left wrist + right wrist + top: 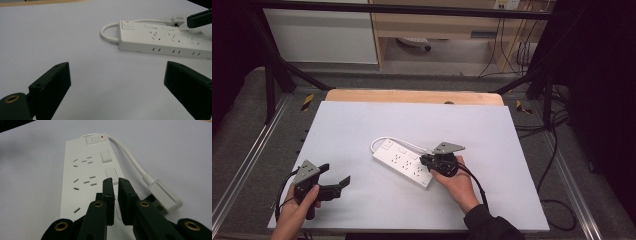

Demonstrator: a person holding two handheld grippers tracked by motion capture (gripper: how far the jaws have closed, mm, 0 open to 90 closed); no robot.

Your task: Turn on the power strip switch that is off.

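So the right claw (115,185) hung over the white power strip (404,163), jaws nearly pressed together (nothing between them). Left claw (337,180) sat spread wide above the table (362,125), well apart from it.

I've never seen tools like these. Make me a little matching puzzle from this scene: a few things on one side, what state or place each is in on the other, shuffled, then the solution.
Things:
1. left gripper
2. right gripper
3. power strip
4. plug

States or places:
A. lies flat on the white table, sockets up
B. jaws nearly closed, poised over the strip's switches
C. jaws wide apart, nothing between them
D. at the end of the white cord, lying beside the strip

Pairs: 1-C, 2-B, 3-A, 4-D
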